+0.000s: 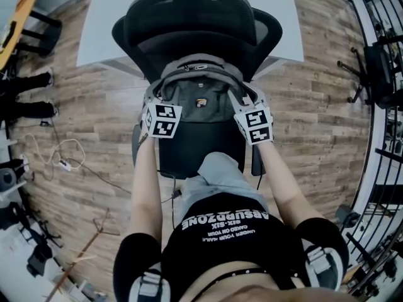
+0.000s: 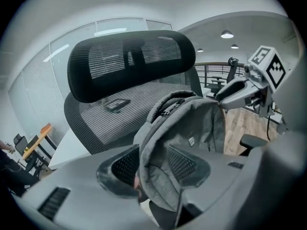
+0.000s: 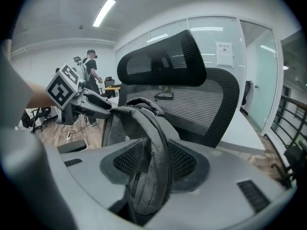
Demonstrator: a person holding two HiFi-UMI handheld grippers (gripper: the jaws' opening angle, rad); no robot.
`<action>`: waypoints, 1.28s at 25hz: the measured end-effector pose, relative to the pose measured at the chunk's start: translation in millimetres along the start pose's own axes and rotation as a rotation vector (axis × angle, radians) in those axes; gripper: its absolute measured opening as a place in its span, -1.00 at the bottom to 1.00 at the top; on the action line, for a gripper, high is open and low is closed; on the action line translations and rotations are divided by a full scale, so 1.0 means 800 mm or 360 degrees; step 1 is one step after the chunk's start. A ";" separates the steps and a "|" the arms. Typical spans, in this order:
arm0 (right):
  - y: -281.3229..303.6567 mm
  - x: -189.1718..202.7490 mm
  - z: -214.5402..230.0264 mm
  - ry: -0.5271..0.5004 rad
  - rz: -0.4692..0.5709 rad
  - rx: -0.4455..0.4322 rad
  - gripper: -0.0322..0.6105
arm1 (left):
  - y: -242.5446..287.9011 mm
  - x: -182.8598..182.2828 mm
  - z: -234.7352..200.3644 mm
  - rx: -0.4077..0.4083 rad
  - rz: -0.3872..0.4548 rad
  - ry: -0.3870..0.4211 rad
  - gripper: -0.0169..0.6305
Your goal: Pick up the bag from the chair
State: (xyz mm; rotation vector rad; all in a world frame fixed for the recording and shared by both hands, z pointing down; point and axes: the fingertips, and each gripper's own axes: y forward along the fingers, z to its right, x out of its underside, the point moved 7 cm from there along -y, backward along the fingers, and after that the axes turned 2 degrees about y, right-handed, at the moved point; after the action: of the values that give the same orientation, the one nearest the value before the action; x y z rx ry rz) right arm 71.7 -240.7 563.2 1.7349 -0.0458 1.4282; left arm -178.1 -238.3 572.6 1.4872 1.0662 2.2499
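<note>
Grey bag (image 1: 198,106) upright on chair (image 1: 195,24), long axis vertical, handle uppermost

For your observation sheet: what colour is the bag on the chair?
The bag is grey; left gripper view.

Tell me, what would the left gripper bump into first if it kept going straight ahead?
The grey bag: its edge sits pinched between the left gripper's jaws. Behind the bag, probably, comes the chair's mesh back.
</note>
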 end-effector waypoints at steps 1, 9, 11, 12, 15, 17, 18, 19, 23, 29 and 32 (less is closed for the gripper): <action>0.003 0.000 0.001 -0.0009 -0.0006 -0.0002 -0.39 | 0.003 0.000 -0.001 -0.0006 -0.0009 0.0010 -0.37; 0.032 0.020 0.005 -0.0110 -0.0101 0.0104 -0.48 | 0.022 0.013 -0.002 -0.0015 -0.0036 -0.0044 -0.38; 0.037 0.023 0.006 -0.0099 -0.0083 0.0119 -0.52 | 0.027 0.015 -0.003 -0.0022 -0.0033 -0.0054 -0.39; 0.039 0.024 0.007 -0.0092 -0.0076 0.0122 -0.53 | 0.028 0.017 -0.003 -0.0027 -0.0034 -0.0065 -0.40; 0.044 0.027 0.008 -0.0071 -0.0037 0.0128 -0.57 | 0.028 0.021 -0.006 -0.0052 -0.0019 -0.0175 -0.48; 0.047 0.029 0.010 -0.0032 0.0004 0.0120 -0.58 | 0.027 0.025 -0.007 -0.0070 -0.0012 -0.0241 -0.52; 0.047 0.030 0.010 -0.0014 0.0020 0.0115 -0.59 | 0.027 0.025 -0.006 -0.0079 -0.0014 -0.0254 -0.54; 0.048 0.032 0.011 -0.0002 0.0029 0.0110 -0.59 | 0.028 0.026 -0.005 -0.0083 -0.0018 -0.0263 -0.55; 0.045 0.036 0.012 0.0010 0.0026 0.0098 -0.60 | 0.029 0.028 -0.004 -0.0053 -0.0028 -0.0327 -0.58; 0.050 0.036 0.009 0.0031 0.0024 0.0089 -0.61 | 0.030 0.035 -0.009 -0.0011 -0.0028 -0.0415 -0.61; 0.045 0.037 0.006 0.0052 0.0020 0.0089 -0.62 | 0.026 0.037 -0.007 0.0005 -0.0025 -0.0464 -0.61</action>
State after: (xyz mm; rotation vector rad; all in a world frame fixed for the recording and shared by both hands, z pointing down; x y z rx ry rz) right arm 66.9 -252.5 608.4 1.7587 0.0010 1.4793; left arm -192.6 -239.0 606.1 1.7343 0.9869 1.9424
